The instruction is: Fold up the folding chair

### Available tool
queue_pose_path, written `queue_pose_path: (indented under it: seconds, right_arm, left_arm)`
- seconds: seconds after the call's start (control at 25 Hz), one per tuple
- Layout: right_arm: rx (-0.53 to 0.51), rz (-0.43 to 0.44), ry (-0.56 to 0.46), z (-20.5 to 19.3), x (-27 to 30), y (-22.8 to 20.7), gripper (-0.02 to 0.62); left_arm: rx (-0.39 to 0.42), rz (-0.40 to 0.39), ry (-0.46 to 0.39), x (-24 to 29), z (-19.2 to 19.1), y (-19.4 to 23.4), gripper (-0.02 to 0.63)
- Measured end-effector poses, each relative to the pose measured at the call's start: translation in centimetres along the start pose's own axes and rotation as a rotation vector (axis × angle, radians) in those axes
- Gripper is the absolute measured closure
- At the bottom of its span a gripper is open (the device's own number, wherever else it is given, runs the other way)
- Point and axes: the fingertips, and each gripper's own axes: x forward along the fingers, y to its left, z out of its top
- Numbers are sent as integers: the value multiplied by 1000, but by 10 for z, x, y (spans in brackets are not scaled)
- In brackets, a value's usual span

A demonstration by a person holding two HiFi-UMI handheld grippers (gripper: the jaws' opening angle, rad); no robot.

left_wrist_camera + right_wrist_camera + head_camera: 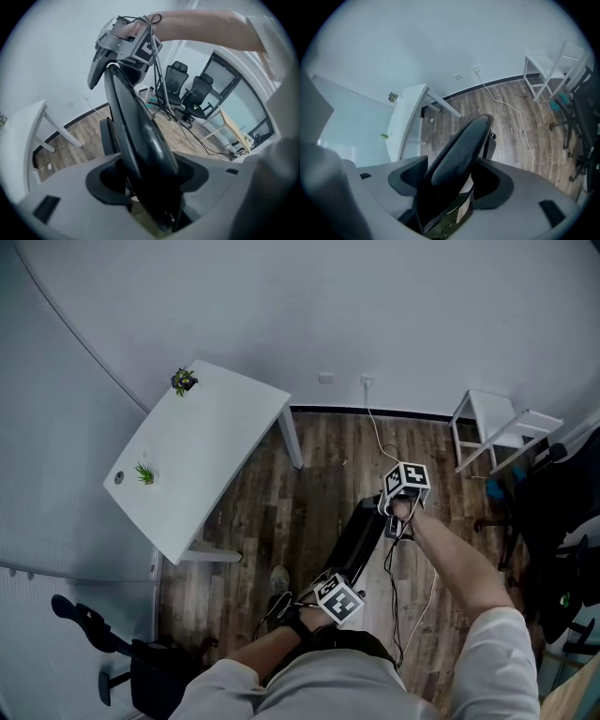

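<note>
The black padded folding chair (361, 535) stands on the dark wood-plank floor (262, 512), directly in front of the person and between the two tools. It shows nearly edge-on, as a narrow black slab.

Left tool (330, 579): positioned at the near end of the chair and pointing steeply down. In the left gripper view, the chair's black padded edge fills the gap between the jaws, and both pads bear on it at a middling width.

Right tool (395, 515): positioned at the far end of the chair, also pointing steeply down. In the right gripper view, the jaws stand fairly wide and clamp the rounded black padded edge.

A white rectangular surface (211, 451) stands to the left, apart from the chair. It carries two small green plants (184, 381). A white cable (375, 432) lies on the floor beyond the chair.
</note>
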Motion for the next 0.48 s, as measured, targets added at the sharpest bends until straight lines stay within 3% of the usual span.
queue_pose_path:
  seconds: [0.24,0.48]
  right_arm:
    - [-15,14,15,0,0,1,273]
    - [-48,34,59,-2,-9,0,265]
  left_arm:
    - [-48,31,-30,3,-1,3,387]
    - [-66,22,-36,4,2,-1,379]
